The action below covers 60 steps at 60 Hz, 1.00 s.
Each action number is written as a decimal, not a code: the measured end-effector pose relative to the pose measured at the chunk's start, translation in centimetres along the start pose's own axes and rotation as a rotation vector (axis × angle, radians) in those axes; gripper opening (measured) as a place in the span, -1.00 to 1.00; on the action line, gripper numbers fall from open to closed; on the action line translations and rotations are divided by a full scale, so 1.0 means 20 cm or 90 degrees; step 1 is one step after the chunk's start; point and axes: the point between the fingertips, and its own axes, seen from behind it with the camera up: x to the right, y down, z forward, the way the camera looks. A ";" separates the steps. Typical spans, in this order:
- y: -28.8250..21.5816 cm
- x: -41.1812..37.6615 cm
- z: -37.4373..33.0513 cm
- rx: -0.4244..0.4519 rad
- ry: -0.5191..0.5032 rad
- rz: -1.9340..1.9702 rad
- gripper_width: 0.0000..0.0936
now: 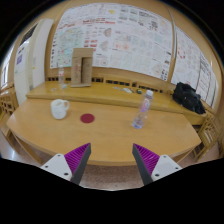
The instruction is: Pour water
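Observation:
A clear plastic water bottle (pixel 144 108) with a pale cap stands upright on the round wooden table (pixel 105 135), to the right of centre and beyond my fingers. A white mug (pixel 60 108) stands on the table's left side. A small red coaster (pixel 87 118) lies flat between them, nearer the mug. My gripper (pixel 112 160) is open and empty, its two fingers with purple pads (pixel 72 159) spread wide at the table's near edge, well short of the bottle and mug.
A wooden counter (pixel 100 92) runs behind the table, with a wooden holder (pixel 80 68) and a black bag (pixel 187 97) on it. Posters cover the wall behind. Wooden chairs (pixel 8 103) flank the table.

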 end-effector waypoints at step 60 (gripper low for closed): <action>-0.52 0.84 1.56 0.177 0.024 0.035 -0.37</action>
